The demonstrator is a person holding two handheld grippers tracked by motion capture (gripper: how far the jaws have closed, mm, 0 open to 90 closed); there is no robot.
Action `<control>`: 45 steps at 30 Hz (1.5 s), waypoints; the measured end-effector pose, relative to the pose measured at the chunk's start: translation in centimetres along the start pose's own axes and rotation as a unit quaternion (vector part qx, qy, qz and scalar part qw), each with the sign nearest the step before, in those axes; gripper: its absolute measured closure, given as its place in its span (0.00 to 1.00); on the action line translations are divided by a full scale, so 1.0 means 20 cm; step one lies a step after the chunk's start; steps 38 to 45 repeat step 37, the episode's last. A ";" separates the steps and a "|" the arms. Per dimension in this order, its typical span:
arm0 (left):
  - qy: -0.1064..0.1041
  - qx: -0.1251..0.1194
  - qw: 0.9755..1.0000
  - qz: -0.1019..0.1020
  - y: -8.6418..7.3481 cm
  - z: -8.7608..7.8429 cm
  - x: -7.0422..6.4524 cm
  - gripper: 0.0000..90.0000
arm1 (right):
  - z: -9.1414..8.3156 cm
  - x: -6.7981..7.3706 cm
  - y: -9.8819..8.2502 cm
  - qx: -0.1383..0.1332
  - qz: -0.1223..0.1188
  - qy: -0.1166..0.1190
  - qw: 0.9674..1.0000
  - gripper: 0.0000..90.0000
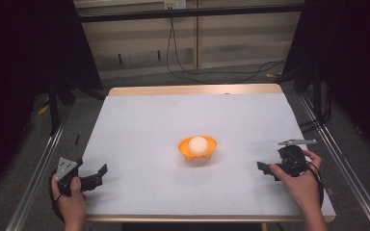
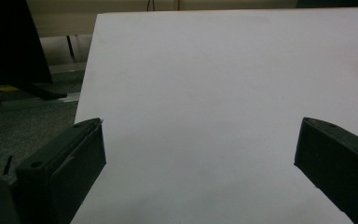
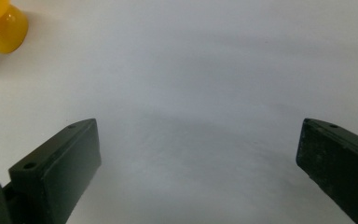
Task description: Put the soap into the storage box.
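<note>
The high view is showing an orange bowl (image 1: pixel 198 149) sitting near the centre of the white table sheet (image 1: pixel 139 120), with a white ball (image 1: pixel 198 143) resting inside it. The right gripper view is catching just the bowl's glossy orange-yellow edge (image 3: pixel 2 23) at its top left corner. The left gripper (image 1: pixel 92 177) and right gripper (image 1: pixel 265 168) are resting well apart from the bowl, jaws spread wide and holding nothing. No readable writing is appearing.
</note>
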State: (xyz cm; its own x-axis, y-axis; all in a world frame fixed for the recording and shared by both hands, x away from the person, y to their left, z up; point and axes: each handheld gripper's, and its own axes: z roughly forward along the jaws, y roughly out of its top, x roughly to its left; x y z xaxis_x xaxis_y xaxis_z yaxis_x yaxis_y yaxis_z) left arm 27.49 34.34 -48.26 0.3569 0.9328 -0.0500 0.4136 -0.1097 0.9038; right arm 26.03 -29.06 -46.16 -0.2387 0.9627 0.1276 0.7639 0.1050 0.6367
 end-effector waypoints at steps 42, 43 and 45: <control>0.000 -0.001 1.000 0.006 0.00 0.00 -0.01 0.02 | -0.23 -0.34 -0.34 -0.101 0.040 -0.006 0.994 0.01; 0.000 -0.001 1.000 0.006 0.00 0.00 -0.01 0.02 | -0.23 -0.34 -0.34 -0.101 0.040 -0.006 0.994 0.01; 0.000 -0.001 1.000 0.006 0.00 0.00 -0.01 0.02 | -0.23 -0.34 -0.34 -0.101 0.040 -0.006 0.994 0.01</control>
